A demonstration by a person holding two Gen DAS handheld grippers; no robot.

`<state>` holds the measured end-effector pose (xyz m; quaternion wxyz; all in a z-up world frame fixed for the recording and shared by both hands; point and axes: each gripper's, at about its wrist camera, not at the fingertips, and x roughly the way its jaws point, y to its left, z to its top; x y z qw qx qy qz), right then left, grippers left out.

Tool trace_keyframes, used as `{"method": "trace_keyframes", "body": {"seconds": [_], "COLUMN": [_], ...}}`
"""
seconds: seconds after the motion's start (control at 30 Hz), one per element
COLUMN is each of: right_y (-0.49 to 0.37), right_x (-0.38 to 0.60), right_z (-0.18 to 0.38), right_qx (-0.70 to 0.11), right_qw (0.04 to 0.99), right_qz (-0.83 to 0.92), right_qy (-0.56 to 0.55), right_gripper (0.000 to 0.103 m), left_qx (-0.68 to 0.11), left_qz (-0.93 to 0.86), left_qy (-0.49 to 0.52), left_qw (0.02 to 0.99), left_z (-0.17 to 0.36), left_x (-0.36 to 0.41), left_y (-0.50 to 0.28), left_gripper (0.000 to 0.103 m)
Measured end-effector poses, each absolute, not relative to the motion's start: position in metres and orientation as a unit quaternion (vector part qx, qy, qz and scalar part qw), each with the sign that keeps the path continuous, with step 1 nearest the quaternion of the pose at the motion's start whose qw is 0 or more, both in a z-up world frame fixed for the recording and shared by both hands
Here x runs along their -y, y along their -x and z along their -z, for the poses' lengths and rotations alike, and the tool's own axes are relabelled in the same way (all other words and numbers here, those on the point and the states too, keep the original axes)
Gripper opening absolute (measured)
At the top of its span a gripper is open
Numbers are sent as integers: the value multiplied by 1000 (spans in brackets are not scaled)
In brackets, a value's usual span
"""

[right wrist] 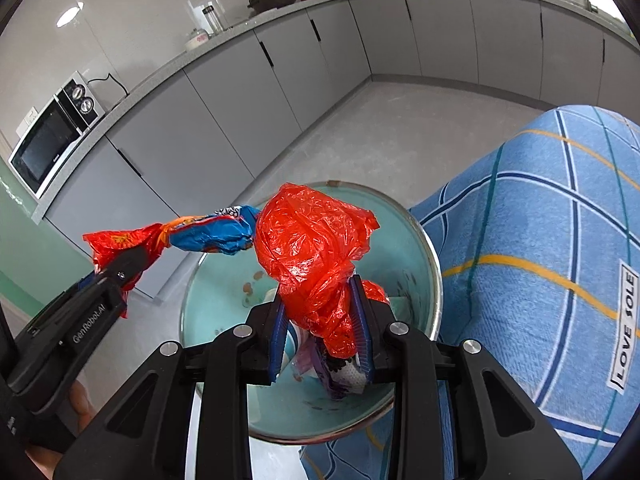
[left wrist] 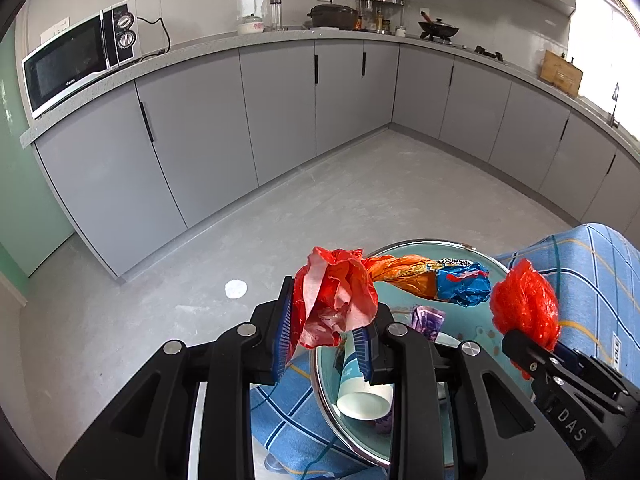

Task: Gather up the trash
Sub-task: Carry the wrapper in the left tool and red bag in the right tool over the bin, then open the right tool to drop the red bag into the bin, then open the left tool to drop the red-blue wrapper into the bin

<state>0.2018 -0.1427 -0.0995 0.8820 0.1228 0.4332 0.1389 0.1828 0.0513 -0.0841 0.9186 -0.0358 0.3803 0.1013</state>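
Both claws were clamped on trash above the round teal metal-rimmed basin (left wrist: pixel 476 316).

Left gripper (left wrist: pixel 326 338): pads pinched on a crumpled red-and-pink plastic wrapper (left wrist: pixel 336 300). A twisted orange-and-blue snack wrapper (left wrist: pixel 436 280) stuck out sideways from that bundle over the basin; couldn't tell whether it was attached or only caught.

Right gripper (right wrist: pixel 320 330): pads closed on the lower neck of a bunched red plastic bag (right wrist: pixel 312 248), with the bulk ballooning above the fingers.

Handling judgement: all thin film, so near weightless, soft and slick. It would compress to nothing and could slide out of the pads. Best hold is on a gathered, twisted section, not a loose flap. No breakage risk; the risk is the dangling tail snagging or dropping outside the rim.

Already in the basin: a white-and-teal paper cup (left wrist: pixel 362 388) lying on its side and a purple foil wrapper (left wrist: pixel 428 320).

The basin sat on a blue plaid cloth (right wrist: pixel 540 240) with yellow and navy lines, at its edge. Room: kitchen with a grey concrete floor (left wrist: pixel 320 208), grey cabinets (left wrist: pixel 280 100) and a microwave (left wrist: pixel 76 60) on the counter.
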Motion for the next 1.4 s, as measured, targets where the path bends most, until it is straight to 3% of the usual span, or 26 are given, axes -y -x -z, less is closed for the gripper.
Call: {"method": "trace_keyframes", "body": {"seconds": [0.2, 0.3, 1.4], "right_y": [-210, -209, -178], "right_x": [142, 144, 207], "right_z": [111, 112, 77], "right_qx": [-441, -438, -373], "right_qw": [878, 878, 912], "right_qz": [-138, -141, -78], "right_qy": [-127, -131, -150], "right_gripper": [40, 50, 50], "left_qx": [-393, -396, -447], "left_qz": [-106, -105, -85], "left_qy": [31, 31, -13], "left_qw": [913, 912, 890], "left_z": [95, 97, 138], "left_x": [-46, -44, -5], "left_y": [-190, -192, -227], "left_gripper": [27, 27, 27]}}
